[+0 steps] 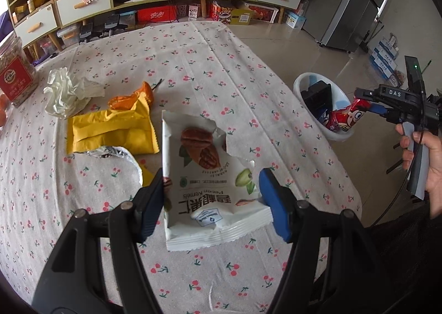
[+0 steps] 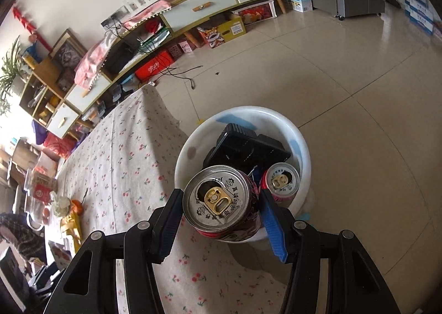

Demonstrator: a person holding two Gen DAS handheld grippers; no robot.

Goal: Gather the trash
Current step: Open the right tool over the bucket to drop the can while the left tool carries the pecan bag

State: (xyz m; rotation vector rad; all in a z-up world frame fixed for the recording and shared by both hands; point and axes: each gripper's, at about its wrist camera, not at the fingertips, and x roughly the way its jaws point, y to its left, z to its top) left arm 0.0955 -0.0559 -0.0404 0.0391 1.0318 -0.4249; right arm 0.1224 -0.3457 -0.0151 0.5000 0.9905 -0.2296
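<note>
Above the white bin (image 2: 301, 145), right claw (image 2: 221, 203) clamps a red can (image 2: 221, 200), so release squarely over it; left claw (image 1: 211, 192) grips a torn nut packet (image 1: 204, 175).

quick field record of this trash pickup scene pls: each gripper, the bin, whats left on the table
left gripper: shut on white pecan packet, torn open
right gripper: shut on red can, at the bin's near rim
bin: white, on the floor beside the table
in bin: black tray, second red can
on table: yellow wrapper, orange wrapper, crumpled white paper, foil piece, jar with red label
</note>
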